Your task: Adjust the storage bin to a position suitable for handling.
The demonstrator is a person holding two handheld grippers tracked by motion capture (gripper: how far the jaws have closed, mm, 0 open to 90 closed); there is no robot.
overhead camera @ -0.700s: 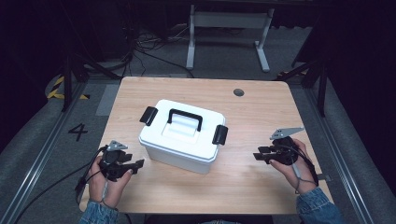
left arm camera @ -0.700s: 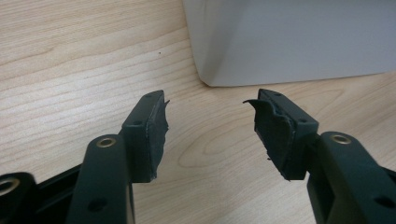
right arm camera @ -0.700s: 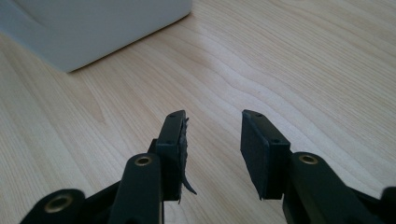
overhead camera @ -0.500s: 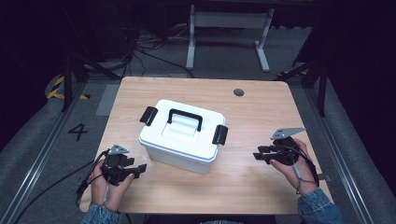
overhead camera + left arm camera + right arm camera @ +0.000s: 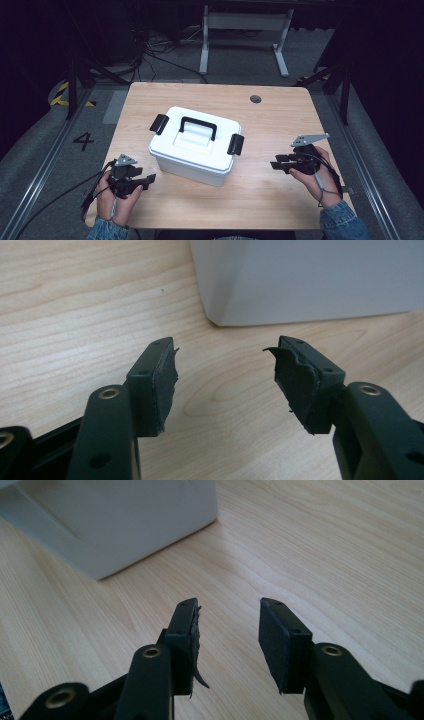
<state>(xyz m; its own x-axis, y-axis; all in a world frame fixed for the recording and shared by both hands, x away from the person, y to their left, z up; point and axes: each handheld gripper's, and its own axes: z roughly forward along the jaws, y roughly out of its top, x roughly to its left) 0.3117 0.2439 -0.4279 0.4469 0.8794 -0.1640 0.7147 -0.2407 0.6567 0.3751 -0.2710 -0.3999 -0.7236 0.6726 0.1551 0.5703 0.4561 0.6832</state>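
A white box [image 5: 194, 150] with a black handle [image 5: 198, 127] and two black clips [image 5: 235, 144] sits in the middle of the wooden table [image 5: 280, 200]. The left gripper [image 5: 145, 179] rests near the box's front left corner, and its jaws are spread apart with nothing between them. The right gripper [image 5: 276, 165] sits off to the box's right side, jaws also apart and empty. The rubber pads [image 5: 167, 372] look torn and ragged. That could make a clip or the handle slip out when squeezed. The box might also slide if only one side gets pushed.
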